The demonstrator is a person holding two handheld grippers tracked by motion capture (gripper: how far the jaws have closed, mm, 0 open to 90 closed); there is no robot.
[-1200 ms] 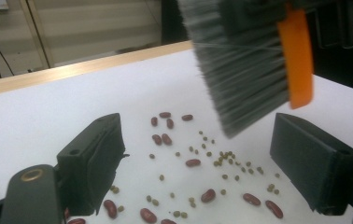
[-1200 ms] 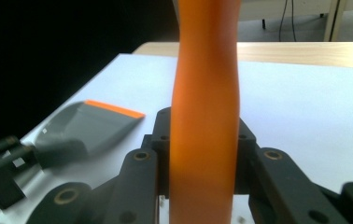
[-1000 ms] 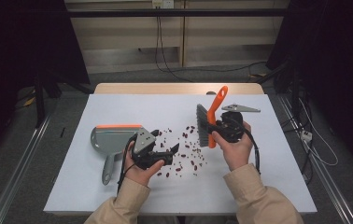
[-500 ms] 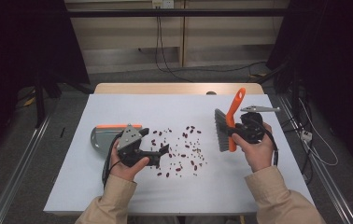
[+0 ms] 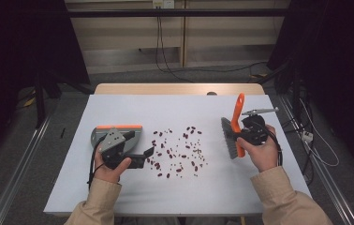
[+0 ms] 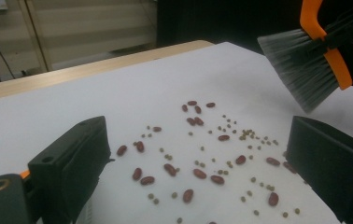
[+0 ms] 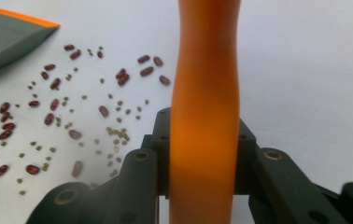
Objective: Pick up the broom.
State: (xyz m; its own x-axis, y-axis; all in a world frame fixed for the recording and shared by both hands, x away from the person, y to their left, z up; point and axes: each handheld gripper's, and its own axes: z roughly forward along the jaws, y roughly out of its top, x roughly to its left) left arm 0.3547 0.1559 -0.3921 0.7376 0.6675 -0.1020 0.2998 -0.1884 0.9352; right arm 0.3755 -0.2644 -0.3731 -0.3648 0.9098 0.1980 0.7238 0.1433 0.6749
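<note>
Red beans and small green peas [image 5: 179, 151] lie scattered across the middle of the white table [image 5: 165, 110]. My right gripper [image 5: 246, 133] is shut on the orange handle of a hand brush [image 5: 237, 123], held upright with its grey bristles [image 5: 229, 139] just right of the scatter. The handle [image 7: 206, 93] runs up between the right jaws. My left gripper [image 5: 142, 157] stands open at the scatter's left edge, with beans [image 6: 198, 172] on the table between its jaws. A grey dustpan with an orange lip [image 5: 119, 130] lies flat behind the left hand.
The brush bristles [image 6: 300, 70] hang just above the table, beyond the left gripper's jaws. The dustpan [image 7: 6, 32] lies across the scatter from the right gripper. A bare wooden strip [image 5: 180, 89] runs along the table's far edge. Cables lie on the floor behind.
My right gripper has carried the brush to the right, off the beans. My left gripper has drawn back to the left, toward the dustpan.
</note>
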